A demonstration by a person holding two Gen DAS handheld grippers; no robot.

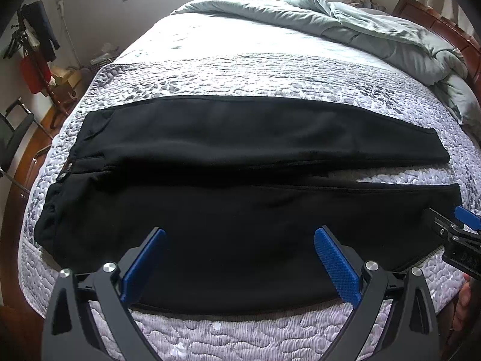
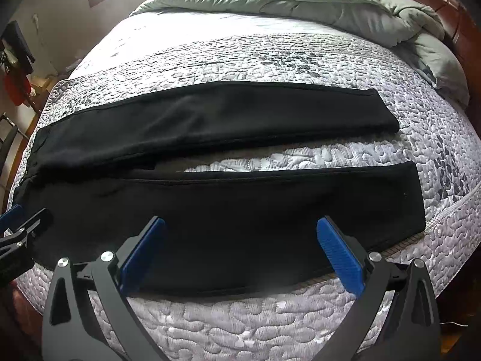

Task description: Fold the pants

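Observation:
Black pants lie flat across the quilted bed, waistband at the left, both legs running right with a narrow gap between them. They also show in the right wrist view, leg ends at the right. My left gripper is open and empty, hovering over the near leg close to the bed's front edge. My right gripper is open and empty, over the near leg further right. The right gripper shows at the right edge of the left wrist view; the left gripper shows at the left edge of the right wrist view.
A grey-white quilted bedspread covers the bed. A rumpled pale green duvet lies at the back right by a wooden headboard. A chair and clothes rack stand left of the bed.

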